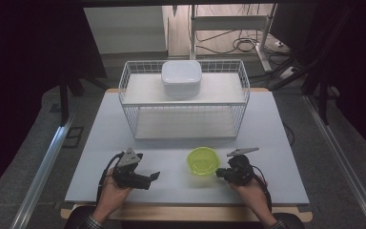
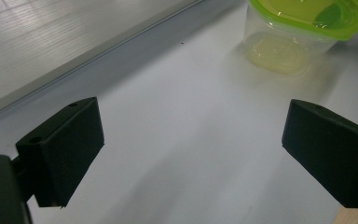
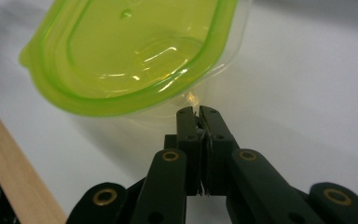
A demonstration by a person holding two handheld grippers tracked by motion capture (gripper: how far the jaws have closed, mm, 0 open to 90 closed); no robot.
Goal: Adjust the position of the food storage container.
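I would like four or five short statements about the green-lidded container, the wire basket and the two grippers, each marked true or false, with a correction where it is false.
1. The container has a green lid on it. True.
2. The left gripper is shut on the container. False: its fingers stand wide apart over the bare table, and the container is farther off.
3. The right gripper is shut, with its tips right at the container's side, under the lid's rim. True; whether it pinches anything cannot be told.
4. The white box stands on the table beside the wire basket. False: it rests on the basket's upper level.
5. The container lies inside the wire basket. False: it stands on the table in front of it.
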